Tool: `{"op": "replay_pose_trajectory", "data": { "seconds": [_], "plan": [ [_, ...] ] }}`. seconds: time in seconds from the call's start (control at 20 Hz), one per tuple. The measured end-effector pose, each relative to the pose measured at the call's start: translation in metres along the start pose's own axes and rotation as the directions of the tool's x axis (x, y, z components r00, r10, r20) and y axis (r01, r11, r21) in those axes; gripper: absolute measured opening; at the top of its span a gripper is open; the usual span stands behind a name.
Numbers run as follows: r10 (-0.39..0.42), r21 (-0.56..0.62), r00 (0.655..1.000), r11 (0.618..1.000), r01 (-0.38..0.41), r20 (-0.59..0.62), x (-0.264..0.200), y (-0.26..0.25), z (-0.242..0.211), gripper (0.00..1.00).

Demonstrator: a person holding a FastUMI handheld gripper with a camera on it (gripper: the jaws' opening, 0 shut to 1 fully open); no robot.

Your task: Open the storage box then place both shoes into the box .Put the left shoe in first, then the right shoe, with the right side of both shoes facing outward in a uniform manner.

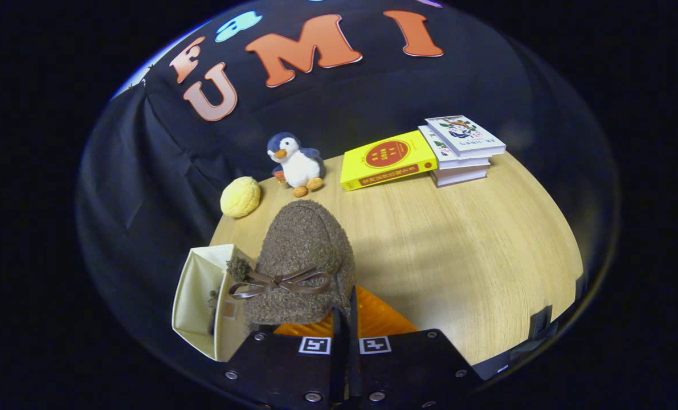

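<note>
A fuzzy brown slipper shoe [302, 256] wears a glossy brown bow [279, 283] over an orange lining [373, 319]. Beside it, the storage box [199, 296] is cream, the wooden table [458, 256] pale and grained. The plush penguin [295, 162] is blue, white and orange; one book [386, 159] is yellow with a red disc.

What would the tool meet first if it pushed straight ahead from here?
Probably nothing new: the tool is already shut on the brown fuzzy shoe. Past its toe lies bare table, then the penguin toy; depth is unclear.

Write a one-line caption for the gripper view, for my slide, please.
Gripper fingers shut on a fuzzy brown shoe, held above the table beside the open storage box.
</note>
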State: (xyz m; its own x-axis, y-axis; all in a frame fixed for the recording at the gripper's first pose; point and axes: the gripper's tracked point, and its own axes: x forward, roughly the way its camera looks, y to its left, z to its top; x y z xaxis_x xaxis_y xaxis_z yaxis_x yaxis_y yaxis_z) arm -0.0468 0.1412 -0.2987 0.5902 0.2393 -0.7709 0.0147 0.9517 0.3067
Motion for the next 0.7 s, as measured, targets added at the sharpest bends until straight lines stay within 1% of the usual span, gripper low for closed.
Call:
{"op": "replay_pose_trajectory", "data": {
  "seconds": [0.2, 0.45, 0.7],
  "plan": [
    [0.051, -0.054, 0.999, 0.997, -0.051, -0.011, -0.005, 0.069, -0.001, 0.04],
    [0.115, -0.119, 0.993, 0.986, -0.118, -0.038, 0.002, 0.154, -0.015, 0.04],
    [0.123, -0.147, 0.99, 0.98, -0.131, -0.065, 0.018, 0.214, -0.033, 0.04]
  ]
}}
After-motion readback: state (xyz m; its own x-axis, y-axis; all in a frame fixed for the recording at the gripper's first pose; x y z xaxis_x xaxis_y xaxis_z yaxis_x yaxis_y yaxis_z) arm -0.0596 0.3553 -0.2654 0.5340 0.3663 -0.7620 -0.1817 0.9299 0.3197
